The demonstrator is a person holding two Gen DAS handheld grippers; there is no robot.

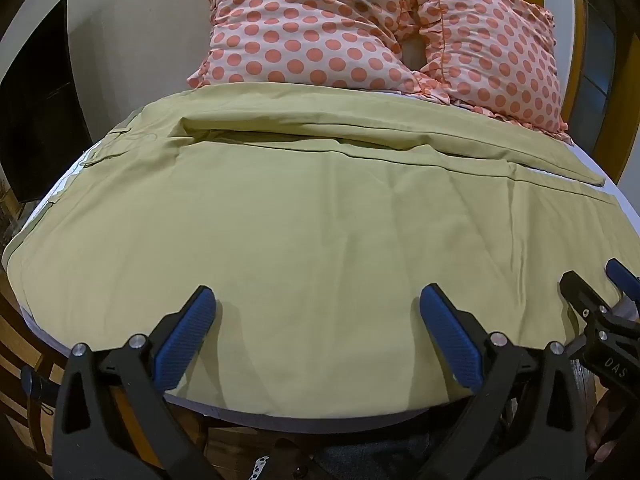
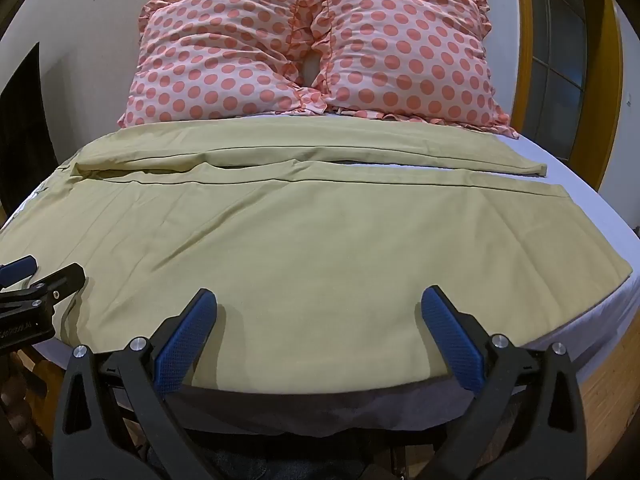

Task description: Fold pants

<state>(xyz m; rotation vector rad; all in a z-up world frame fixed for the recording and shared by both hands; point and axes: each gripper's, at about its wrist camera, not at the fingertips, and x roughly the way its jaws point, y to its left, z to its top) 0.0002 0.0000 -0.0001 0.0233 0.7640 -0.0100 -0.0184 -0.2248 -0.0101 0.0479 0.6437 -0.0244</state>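
Olive-tan pants [image 1: 304, 216] lie spread flat across the bed, both legs running left to right, waist at the left; they also show in the right wrist view [image 2: 312, 240]. My left gripper [image 1: 318, 300] is open and empty, low over the near leg by its front edge. My right gripper [image 2: 319, 300] is open and empty, over the same near leg further to the right. The right gripper shows at the right edge of the left wrist view [image 1: 592, 292]. The left gripper shows at the left edge of the right wrist view [image 2: 44, 276].
Two pink pillows with orange dots [image 1: 320, 24] [image 2: 408, 52] lean at the head of the bed. The white sheet [image 2: 592, 208] shows at the right. A dark panel [image 1: 36, 120] stands to the left, a wooden-framed door [image 2: 560, 60] to the right.
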